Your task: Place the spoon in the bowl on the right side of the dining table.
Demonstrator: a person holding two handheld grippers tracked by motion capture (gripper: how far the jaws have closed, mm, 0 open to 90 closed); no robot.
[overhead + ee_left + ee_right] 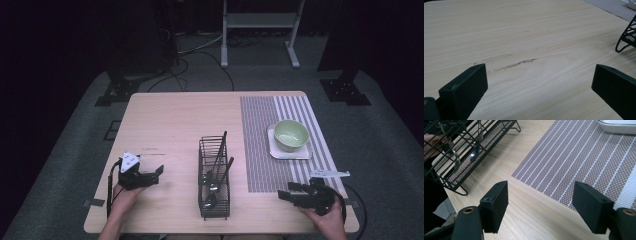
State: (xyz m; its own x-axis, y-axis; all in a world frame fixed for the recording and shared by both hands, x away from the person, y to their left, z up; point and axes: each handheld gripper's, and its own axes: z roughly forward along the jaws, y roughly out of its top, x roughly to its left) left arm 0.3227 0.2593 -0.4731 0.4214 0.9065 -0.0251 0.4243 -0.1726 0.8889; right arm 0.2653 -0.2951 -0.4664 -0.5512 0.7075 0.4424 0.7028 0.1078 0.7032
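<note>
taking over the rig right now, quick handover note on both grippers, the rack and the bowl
Left gripper: open, holding nothing, low over bare table left of the wire rack.
Right gripper: open, holding nothing, at the near edge of the striped placemat, right of the rack.
Things: dark spoons stand and lean inside the rack at table centre. The green bowl sits on a white square plate on the placemat; nothing shows in it.
Done: nothing moved that can be told.
Left: probably lifting cutlery from the rack toward the bowl setting.
</note>
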